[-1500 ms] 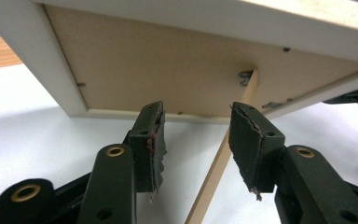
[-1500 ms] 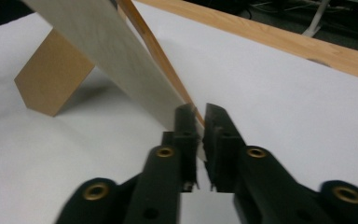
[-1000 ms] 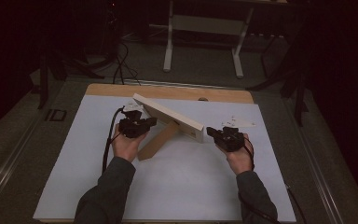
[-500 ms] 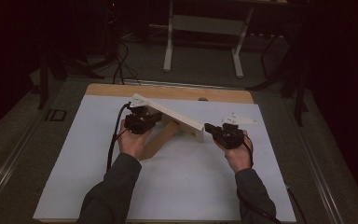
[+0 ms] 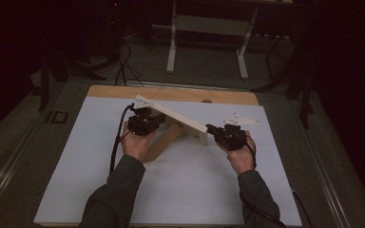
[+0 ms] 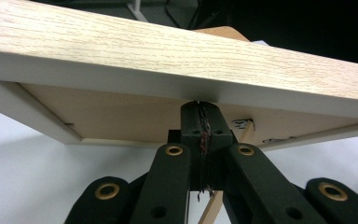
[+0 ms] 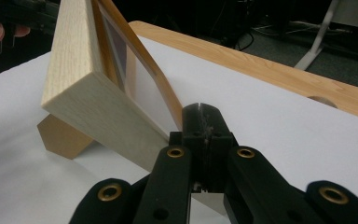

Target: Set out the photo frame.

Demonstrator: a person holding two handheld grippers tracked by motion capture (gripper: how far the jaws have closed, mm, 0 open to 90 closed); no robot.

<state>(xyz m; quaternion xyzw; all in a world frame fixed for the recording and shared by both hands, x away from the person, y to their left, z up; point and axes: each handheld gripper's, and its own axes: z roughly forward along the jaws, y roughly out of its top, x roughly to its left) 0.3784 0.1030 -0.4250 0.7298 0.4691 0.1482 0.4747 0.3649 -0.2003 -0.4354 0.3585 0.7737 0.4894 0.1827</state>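
The wooden picture frame (image 5: 178, 121) stands tilted on the white tabletop (image 5: 185, 185), its long axis running from far left down to near right, propped behind by a wooden stand leg (image 5: 164, 142) that slants toward me. My left tongs (image 6: 200, 109) are closed tight with the tips pressed up under the frame's lower edge. My right tongs (image 7: 200, 112) are closed too, nosed against the frame's right end.
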